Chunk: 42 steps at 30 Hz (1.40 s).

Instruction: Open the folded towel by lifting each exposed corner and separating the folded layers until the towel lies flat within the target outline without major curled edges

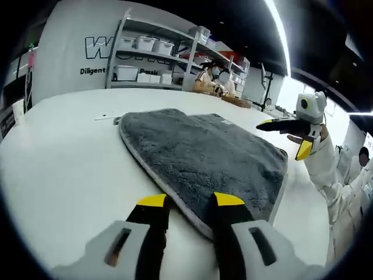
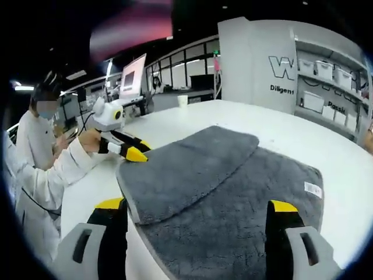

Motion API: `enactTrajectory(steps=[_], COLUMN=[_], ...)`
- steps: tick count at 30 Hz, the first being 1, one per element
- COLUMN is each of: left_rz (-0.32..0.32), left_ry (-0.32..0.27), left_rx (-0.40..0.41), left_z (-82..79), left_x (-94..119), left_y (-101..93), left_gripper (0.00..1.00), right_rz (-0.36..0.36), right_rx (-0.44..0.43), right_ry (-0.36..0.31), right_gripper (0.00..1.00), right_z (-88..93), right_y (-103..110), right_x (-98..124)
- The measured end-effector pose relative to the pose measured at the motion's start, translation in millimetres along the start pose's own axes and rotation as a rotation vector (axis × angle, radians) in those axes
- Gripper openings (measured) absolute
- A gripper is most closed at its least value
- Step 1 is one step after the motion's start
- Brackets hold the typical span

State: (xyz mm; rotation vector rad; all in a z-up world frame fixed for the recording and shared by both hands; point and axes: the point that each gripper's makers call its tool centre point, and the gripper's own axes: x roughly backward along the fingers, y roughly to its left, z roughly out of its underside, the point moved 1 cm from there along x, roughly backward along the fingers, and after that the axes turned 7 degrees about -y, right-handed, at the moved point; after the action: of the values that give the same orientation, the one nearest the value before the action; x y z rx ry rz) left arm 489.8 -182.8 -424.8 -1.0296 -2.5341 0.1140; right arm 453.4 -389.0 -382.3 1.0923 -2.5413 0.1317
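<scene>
Left gripper (image 1: 190, 201) jaws apart, straddling near corner of grey towel (image 1: 204, 154), not clamped. Right gripper (image 2: 196, 205) jaws wide over towel (image 2: 233, 198). Towel mid-tabletop (image 1: 64, 169), folded flap (image 2: 186, 169) uppermost, long axis toward shelves (image 1: 151, 55). Near edge hidden by jaws.

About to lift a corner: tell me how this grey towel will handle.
The towel looks plush and folded, so it will probably droop and drag. Its upper layer lies loose and may peel off alone. It probably weighs little.

White table (image 1: 70, 163), bin-laden shelves (image 1: 152, 58), ceiling striplight (image 1: 278, 32)
</scene>
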Motion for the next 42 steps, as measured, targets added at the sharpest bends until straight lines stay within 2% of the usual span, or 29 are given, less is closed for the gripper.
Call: enactTrajectory(steps=[5,12,17,22,31,36,42], left_rz=[-0.011,0.019,0.028,0.028,0.002,-0.033,-0.094], left_ry=[-0.007,-0.03,-0.058,-0.146,-0.242,-0.264,-0.247], left_rx=[0.009,-0.017,-0.027,-0.018,-0.021,0.0,-0.022], left_z=[0.3,-3.5,-9.9,-27.7,-46.7,-50.1,-47.3], left_x=[1.7,1.5,2.8,7.4,17.0,24.8,33.6], left_y=[2.0,-5.6,-7.4,-7.2,-2.4,9.4,21.3], left_gripper=[0.17,0.05,0.04,0.04,0.04,0.03,0.03], right_rz=[-0.001,-0.002,0.001,0.001,0.01,0.008,0.005], right_rx=[-0.002,-0.001,-0.004,-0.006,-0.016,-0.015,-0.011], right_ry=[0.002,0.007,0.014,0.019,0.021,0.03,0.031], right_gripper=[0.98,0.99,0.98,0.99,0.99,0.99,0.99], right_z=[1.0,2.8,4.5,5.9,7.0,8.3,9.0], right_y=[0.4,1.4,-0.6,-1.2,-4.5,-5.2,-3.6], right_x=[-0.2,-1.0,-1.0,-1.6,-0.8,-1.6,-1.5])
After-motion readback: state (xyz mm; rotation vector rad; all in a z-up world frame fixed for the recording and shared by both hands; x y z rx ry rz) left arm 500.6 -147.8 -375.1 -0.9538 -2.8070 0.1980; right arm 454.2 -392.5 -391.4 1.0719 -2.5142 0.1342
